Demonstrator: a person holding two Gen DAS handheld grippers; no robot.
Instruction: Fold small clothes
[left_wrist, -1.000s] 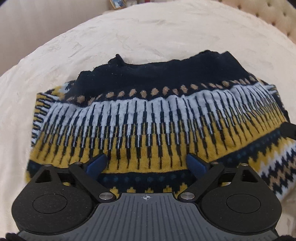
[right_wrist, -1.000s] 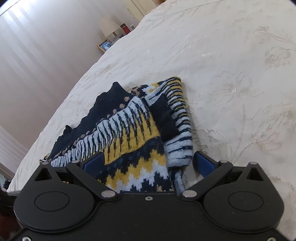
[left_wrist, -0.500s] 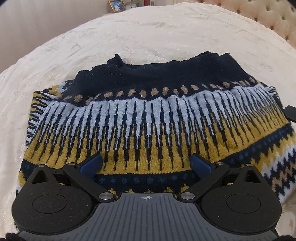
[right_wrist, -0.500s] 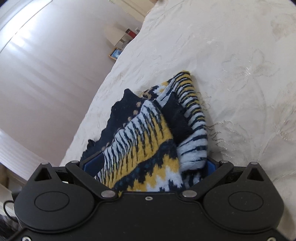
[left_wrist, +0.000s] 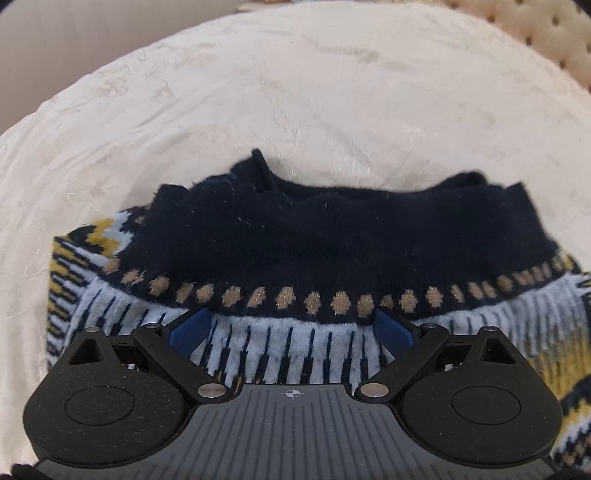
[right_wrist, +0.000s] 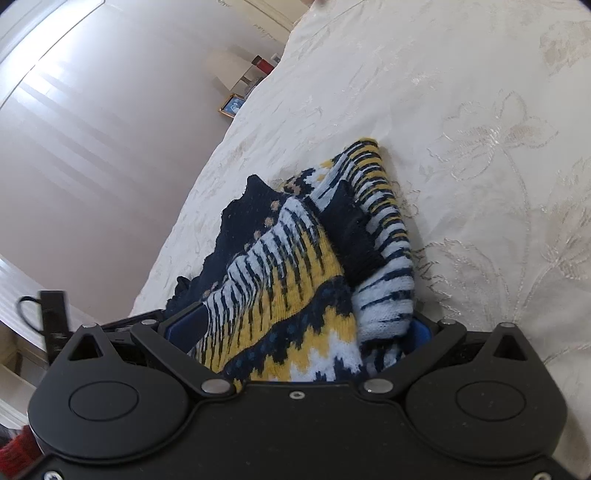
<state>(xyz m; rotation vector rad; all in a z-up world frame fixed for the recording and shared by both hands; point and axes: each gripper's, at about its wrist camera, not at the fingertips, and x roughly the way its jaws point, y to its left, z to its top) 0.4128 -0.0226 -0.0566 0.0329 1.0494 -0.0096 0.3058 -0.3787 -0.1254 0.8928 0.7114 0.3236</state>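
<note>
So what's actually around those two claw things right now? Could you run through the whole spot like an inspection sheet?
Surface: cream bedspread with embroidered flowers, on a bed.
Job's things: one patterned knit sweater, navy, white and mustard, bunched and partly folded.
Clutter: nothing seen on the bedspread besides the sweater.
Grippers: left gripper low over the sweater, fingers wide apart; right gripper has sweater fabric bunched between its fingers, and whether it is clamped cannot be told.
Cables: a dark looped cord beside a black device at the bed's edge.
Surroundings: framed photo and a red item on a bedside stand; tufted headboard; pale wall.
</note>
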